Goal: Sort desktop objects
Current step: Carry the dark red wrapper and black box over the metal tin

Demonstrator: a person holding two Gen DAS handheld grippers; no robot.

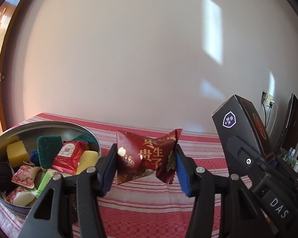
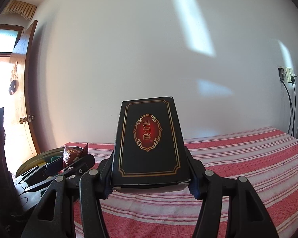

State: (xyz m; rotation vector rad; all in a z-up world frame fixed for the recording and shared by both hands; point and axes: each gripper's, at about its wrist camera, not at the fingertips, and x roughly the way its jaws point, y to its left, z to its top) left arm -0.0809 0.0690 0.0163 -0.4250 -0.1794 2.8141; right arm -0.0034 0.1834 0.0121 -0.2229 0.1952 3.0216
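My left gripper [image 1: 147,166] is shut on a dark red snack packet [image 1: 147,156] with gold characters, held above the red striped tablecloth [image 1: 145,204], just right of the round metal tin [image 1: 83,130]. My right gripper [image 2: 150,176] is shut on a black box [image 2: 148,140] with a gold border and red emblem, held tilted above the cloth. In the left wrist view the box [image 1: 246,127] and right gripper are at the right. In the right wrist view the packet [image 2: 73,154] and left gripper are at the lower left.
The tin holds several items: a red packet [image 1: 68,155], yellow sponges [image 1: 16,152], a green scouring pad [image 1: 48,150], pink-patterned sweets [image 1: 22,176]. It also shows in the right wrist view [image 2: 35,156]. A white wall is behind the table. A socket with cables [image 2: 288,75] is at right, a wooden door [image 2: 23,91] at left.
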